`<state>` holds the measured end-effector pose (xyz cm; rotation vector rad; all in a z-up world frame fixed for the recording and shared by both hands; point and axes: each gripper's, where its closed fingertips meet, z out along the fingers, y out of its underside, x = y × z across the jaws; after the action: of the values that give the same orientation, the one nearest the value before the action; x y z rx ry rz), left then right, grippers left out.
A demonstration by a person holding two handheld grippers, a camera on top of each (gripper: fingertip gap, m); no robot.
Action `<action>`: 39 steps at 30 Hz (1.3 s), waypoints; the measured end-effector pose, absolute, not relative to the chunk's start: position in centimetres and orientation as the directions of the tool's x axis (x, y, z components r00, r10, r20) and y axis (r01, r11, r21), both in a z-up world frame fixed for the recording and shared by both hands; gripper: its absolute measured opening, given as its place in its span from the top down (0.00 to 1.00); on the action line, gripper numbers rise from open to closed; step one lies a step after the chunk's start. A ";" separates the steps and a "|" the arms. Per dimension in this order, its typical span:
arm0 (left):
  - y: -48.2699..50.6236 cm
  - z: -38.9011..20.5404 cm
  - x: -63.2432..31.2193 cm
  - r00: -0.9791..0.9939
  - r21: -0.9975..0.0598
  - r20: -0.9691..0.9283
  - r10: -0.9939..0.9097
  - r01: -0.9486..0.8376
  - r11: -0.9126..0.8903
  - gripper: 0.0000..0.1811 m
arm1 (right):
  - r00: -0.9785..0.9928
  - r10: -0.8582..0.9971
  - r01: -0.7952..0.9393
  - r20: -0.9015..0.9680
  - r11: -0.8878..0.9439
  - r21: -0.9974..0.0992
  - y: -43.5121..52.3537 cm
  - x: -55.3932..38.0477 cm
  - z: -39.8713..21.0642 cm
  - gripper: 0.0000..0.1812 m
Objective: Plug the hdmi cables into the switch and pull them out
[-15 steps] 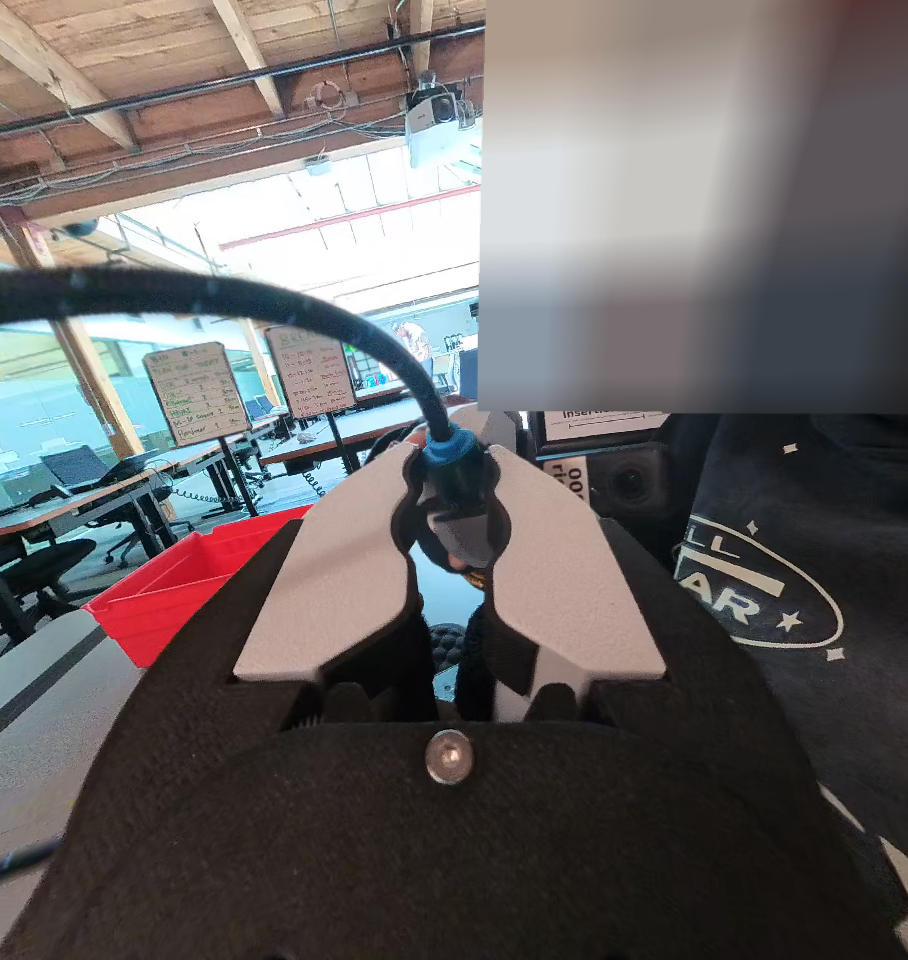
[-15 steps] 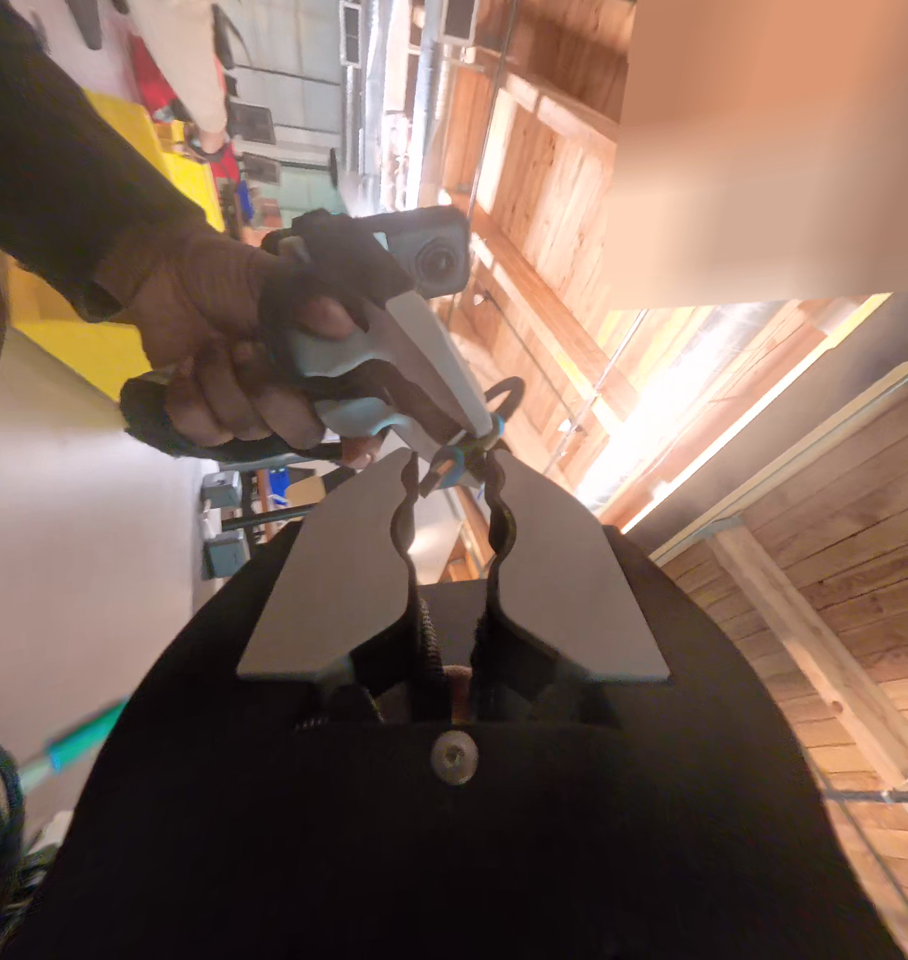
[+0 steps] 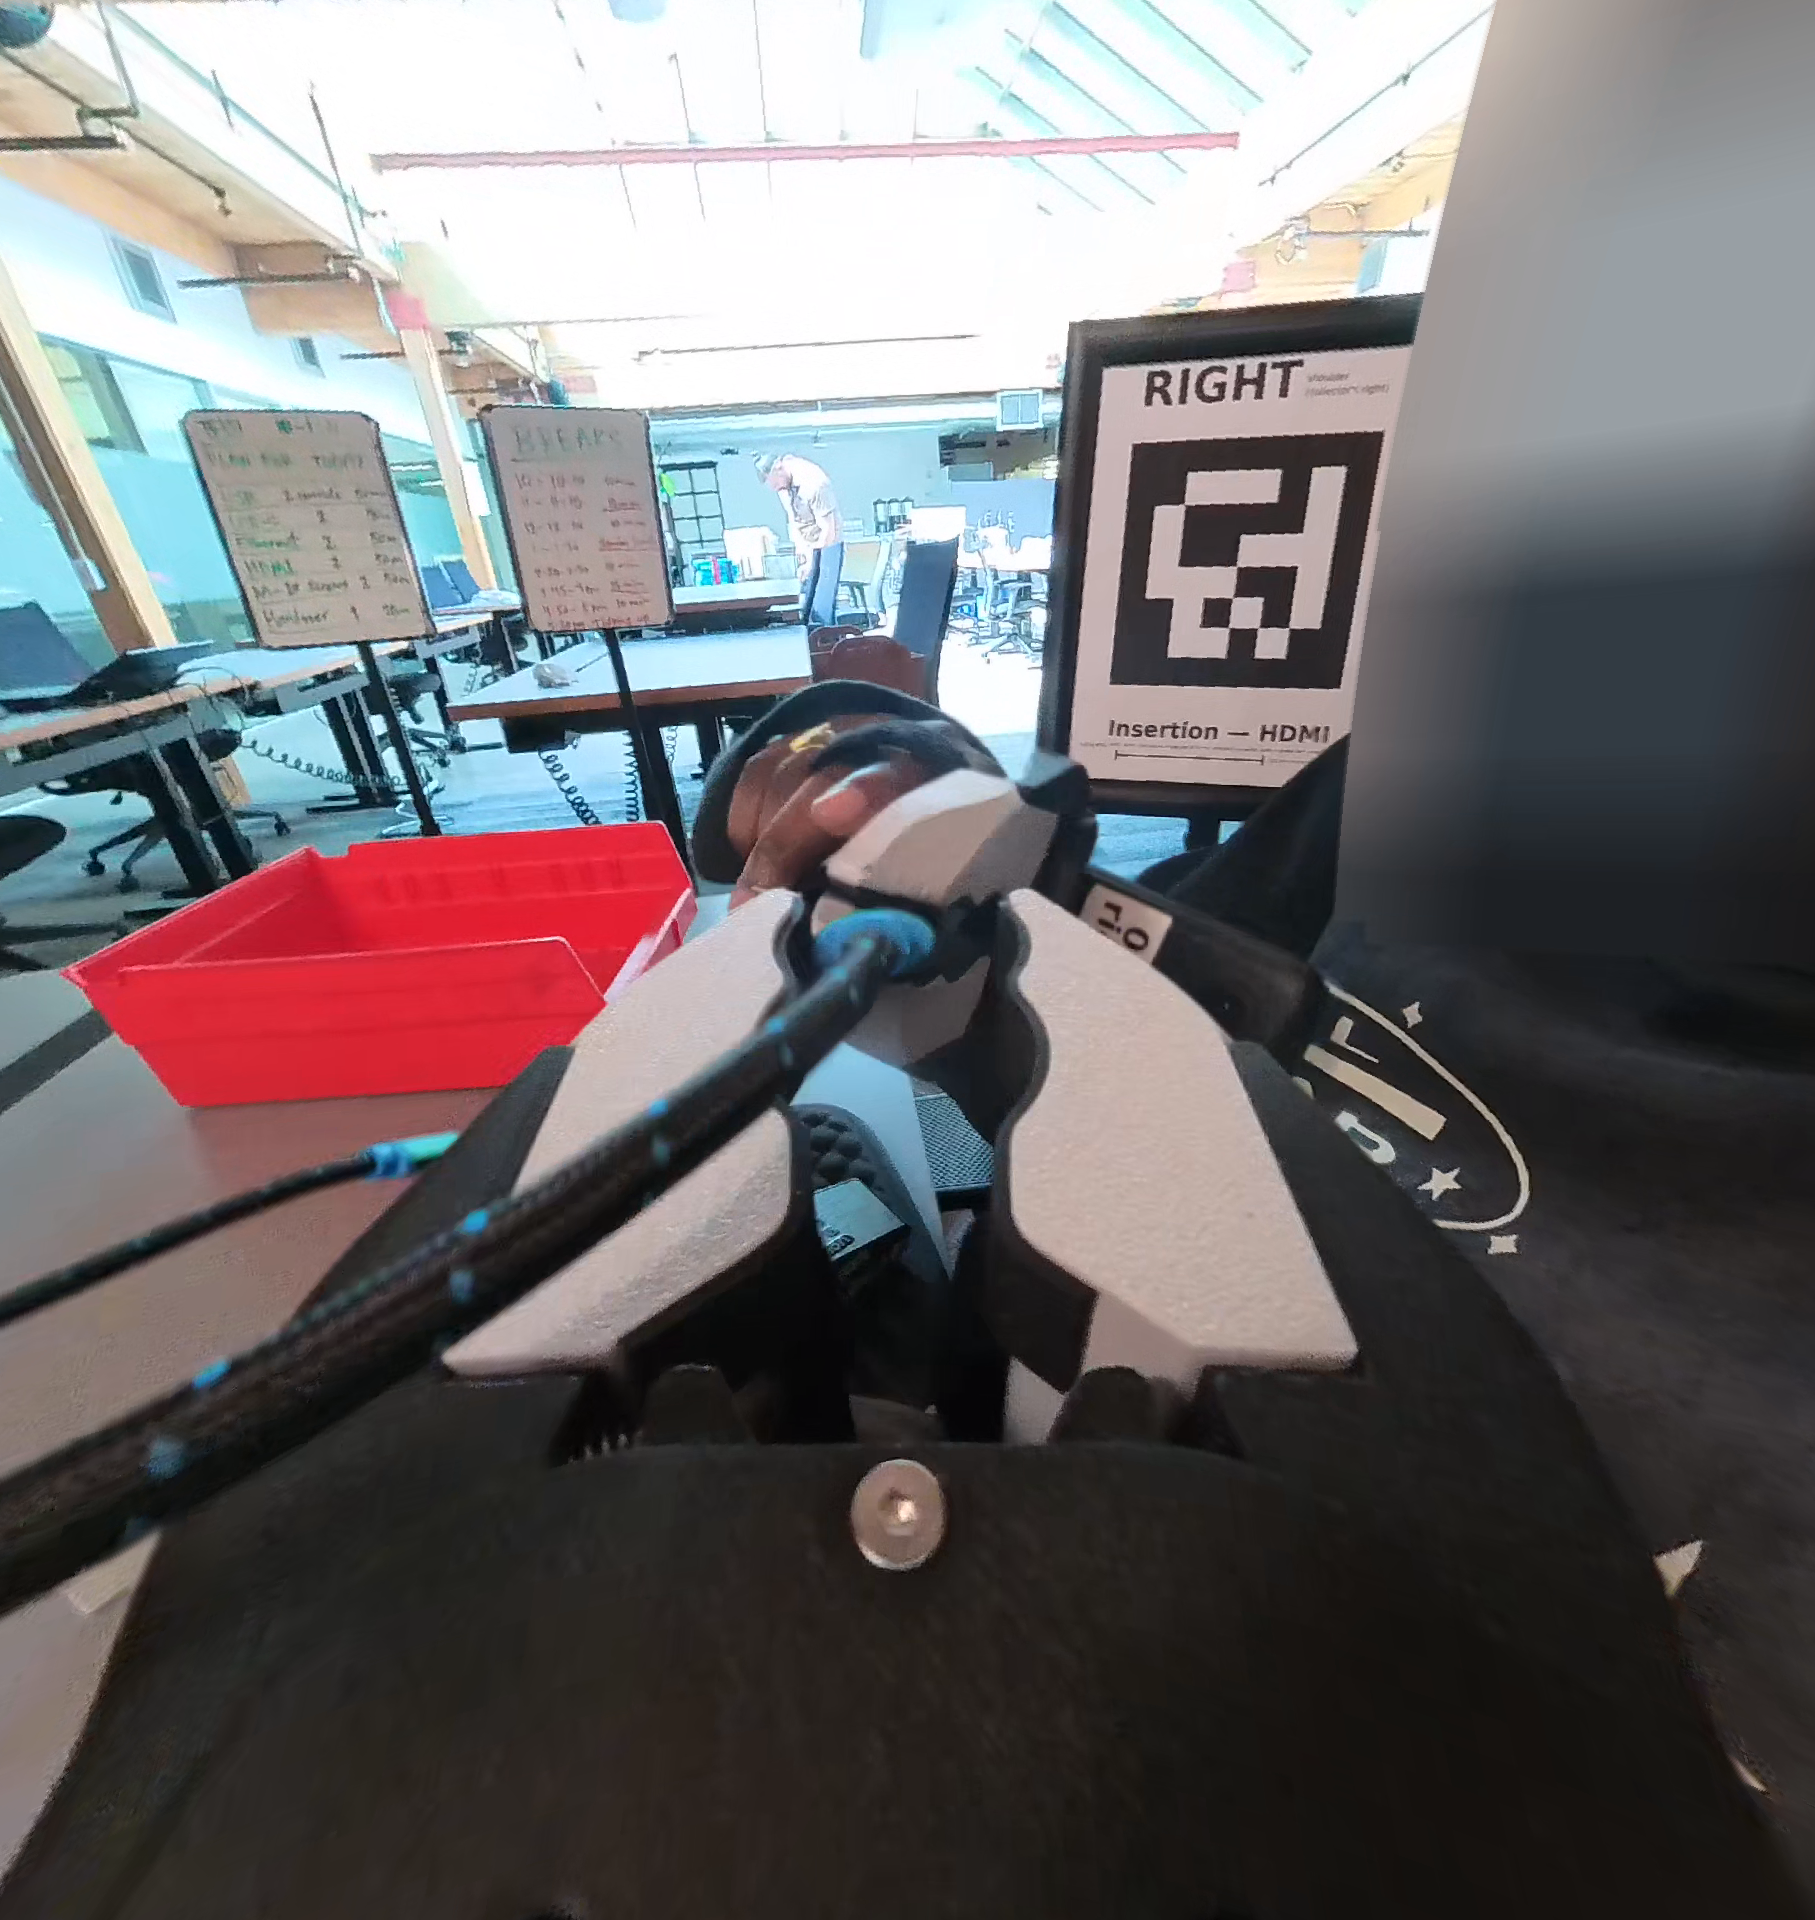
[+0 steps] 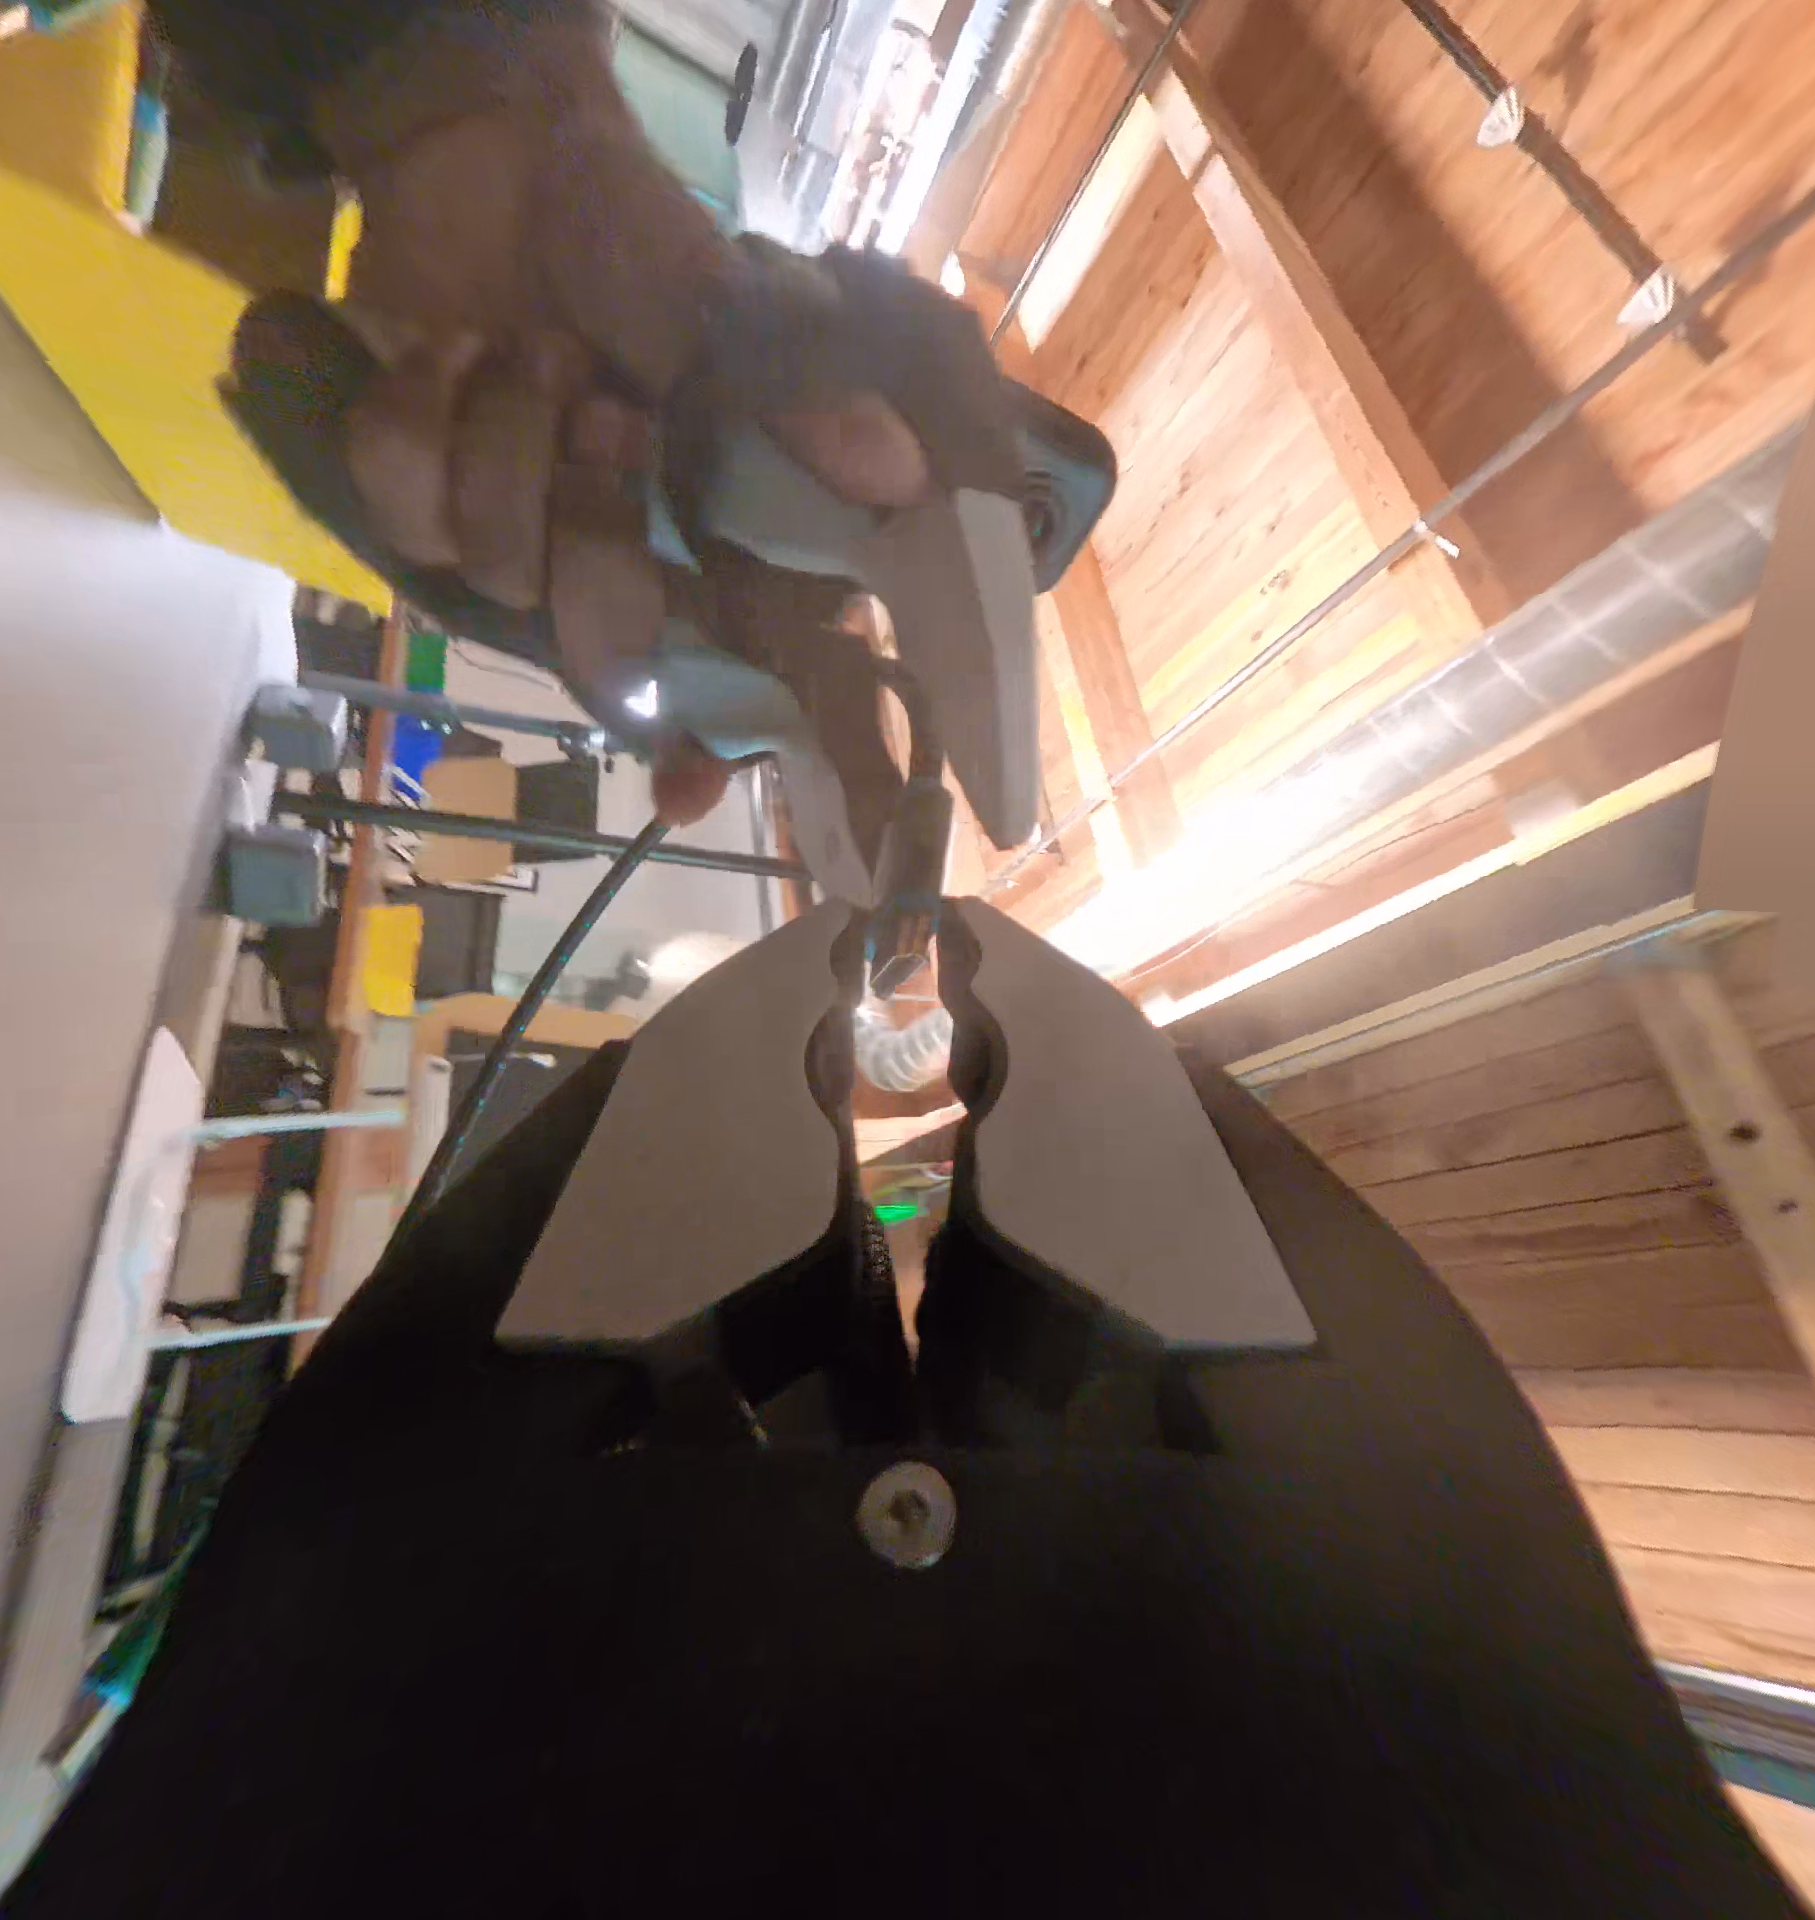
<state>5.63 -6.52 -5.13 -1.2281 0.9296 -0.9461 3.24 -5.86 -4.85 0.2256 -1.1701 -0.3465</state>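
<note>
Midair, I pass an HDMI plug between hand-held grippers.
My left hand-held gripper clamps the plug; my right hand-held gripper gapes narrowly around its tip. Next, I judge: close right, release left.

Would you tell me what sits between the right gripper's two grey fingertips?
A blue-collared black HDMI plug, its metal end pointing inward between them; the right wrist view shows it.
</note>
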 end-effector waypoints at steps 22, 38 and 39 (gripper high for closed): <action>-6.3 -6.2 5.4 0.346 -0.999 -0.043 -0.937 -0.040 0.031 0.88 | 0.307 -0.441 0.186 0.844 0.897 0.401 -6.2 3.3 -5.5 0.92; -6.3 -4.6 5.5 0.358 -0.989 -0.068 -0.931 0.100 0.111 0.88 | 0.344 -0.084 -0.018 0.935 0.995 0.096 -6.7 3.5 -4.6 0.93; -6.3 -4.8 5.5 0.359 -0.991 -0.064 -0.931 0.083 0.100 0.88 | 0.327 -0.105 -0.013 0.939 0.993 0.115 -6.7 3.5 -4.8 0.93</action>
<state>5.51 -6.29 -4.85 -1.2266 0.9088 -0.9276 3.49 -6.74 -4.75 0.1082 -1.2367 -0.0603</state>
